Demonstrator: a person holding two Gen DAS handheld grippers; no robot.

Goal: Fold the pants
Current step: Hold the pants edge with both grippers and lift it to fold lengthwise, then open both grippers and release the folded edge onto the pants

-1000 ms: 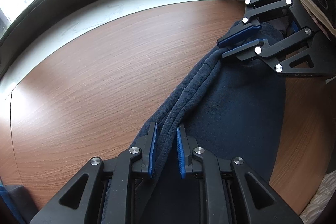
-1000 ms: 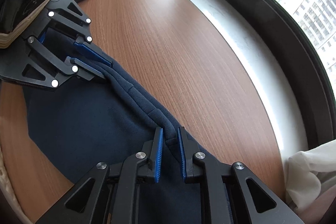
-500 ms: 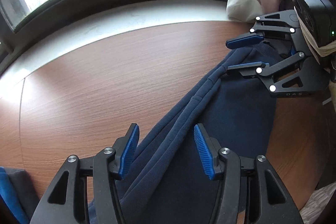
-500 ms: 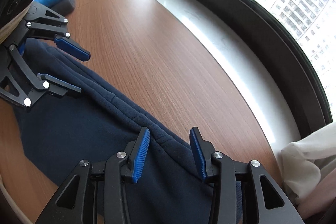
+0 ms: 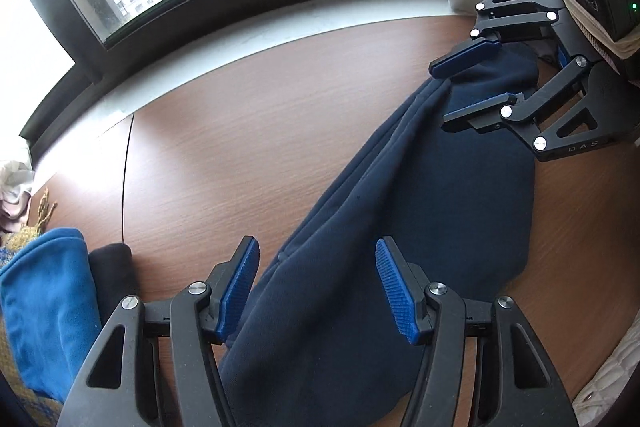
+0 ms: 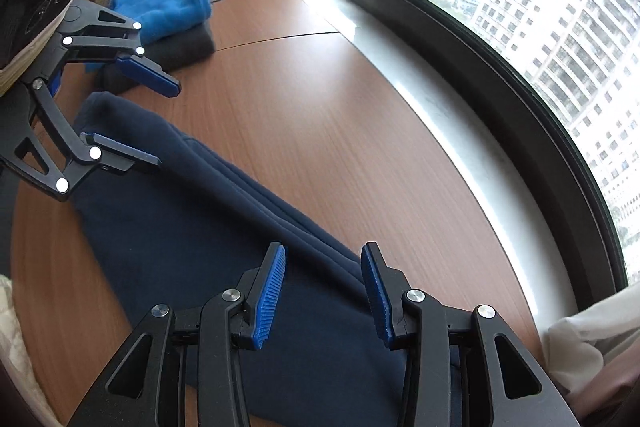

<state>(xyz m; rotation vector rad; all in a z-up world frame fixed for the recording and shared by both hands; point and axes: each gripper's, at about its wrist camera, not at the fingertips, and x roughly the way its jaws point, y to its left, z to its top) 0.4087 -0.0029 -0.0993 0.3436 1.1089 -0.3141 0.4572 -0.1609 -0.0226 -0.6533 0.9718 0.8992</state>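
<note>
Both hand-held grippers, the left hand-held gripper (image 5: 316,287) and right hand-held gripper (image 6: 323,293), are hanging spread above the pants (image 5: 400,207), which are lying folded on the desk (image 5: 240,131), apparently released to settle.

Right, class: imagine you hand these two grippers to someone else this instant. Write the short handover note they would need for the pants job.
Left gripper: open, jaws have just been opening, nothing gripped; pants lie below, between its fingers.
Right gripper: open likewise, just released, hovering over the other end of the folded edge.
Pants: navy, lying folded lengthwise on the wooden table, thick edge toward the window.
Blue folded cloth and a dark one sit stacked at the table's far end.
Done: lengthwise fold laid down.
Left: probably fold it across once more, then stack it.
</note>
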